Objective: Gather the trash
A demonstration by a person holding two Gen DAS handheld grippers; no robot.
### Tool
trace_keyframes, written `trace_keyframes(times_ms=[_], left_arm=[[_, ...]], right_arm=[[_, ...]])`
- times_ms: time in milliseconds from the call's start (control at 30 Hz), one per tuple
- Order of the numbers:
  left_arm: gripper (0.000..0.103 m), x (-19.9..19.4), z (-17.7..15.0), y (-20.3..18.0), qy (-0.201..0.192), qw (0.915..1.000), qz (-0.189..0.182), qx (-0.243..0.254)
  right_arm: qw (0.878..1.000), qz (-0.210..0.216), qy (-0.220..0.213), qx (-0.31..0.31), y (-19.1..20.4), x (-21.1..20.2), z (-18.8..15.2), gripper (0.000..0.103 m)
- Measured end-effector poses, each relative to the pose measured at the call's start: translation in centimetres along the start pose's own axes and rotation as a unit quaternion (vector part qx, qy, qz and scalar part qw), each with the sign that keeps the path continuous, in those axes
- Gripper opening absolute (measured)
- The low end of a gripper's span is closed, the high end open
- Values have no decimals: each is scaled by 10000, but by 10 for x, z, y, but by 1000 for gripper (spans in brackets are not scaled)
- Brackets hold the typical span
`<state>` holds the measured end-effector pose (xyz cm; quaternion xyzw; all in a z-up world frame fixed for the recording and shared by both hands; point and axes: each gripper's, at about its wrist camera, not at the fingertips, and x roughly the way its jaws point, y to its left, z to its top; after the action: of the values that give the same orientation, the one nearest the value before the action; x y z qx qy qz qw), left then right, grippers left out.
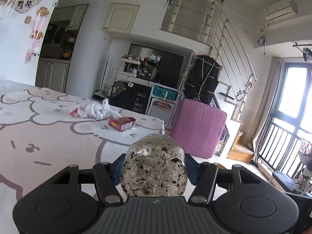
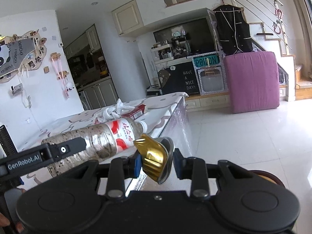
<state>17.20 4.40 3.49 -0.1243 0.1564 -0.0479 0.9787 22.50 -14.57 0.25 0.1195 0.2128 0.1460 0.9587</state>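
Trash collection under way: the left gripper (image 1: 154,172) pinches a dirty plastic bottle (image 1: 154,167), the right gripper (image 2: 157,160) clamps a crushed gold can (image 2: 153,156), while a knotted white bag (image 1: 93,111) and a red carton (image 1: 122,123) wait on the far table (image 1: 48,136).

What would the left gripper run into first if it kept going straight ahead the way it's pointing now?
Probably the pink cushion standing on the floor. The left gripper, shut on the plastic bottle, points past the table corner, with the red box off to its left. Depth is hard to judge, so this is a guess.
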Motion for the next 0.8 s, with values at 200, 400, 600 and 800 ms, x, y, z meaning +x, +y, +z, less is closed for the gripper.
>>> trace_keyframes(times_ms=[200, 400, 600, 800], left_arm=[[61, 2, 13, -13, -42, 9997, -171, 160], [61, 18, 24, -46, 44, 9970, -478, 613], [61, 50, 19, -83, 399, 9916, -778, 957], [61, 91, 6, -117, 898, 9827, -1091, 1195]], right_arm=[[9999, -65, -127, -86, 0, -7, 7, 34], [9986, -433, -303, -57, -23, -19, 19, 34], [9953, -935, -249, 95, -65, -28, 26, 34], [9897, -1396, -162, 253, -109, -34, 27, 34]])
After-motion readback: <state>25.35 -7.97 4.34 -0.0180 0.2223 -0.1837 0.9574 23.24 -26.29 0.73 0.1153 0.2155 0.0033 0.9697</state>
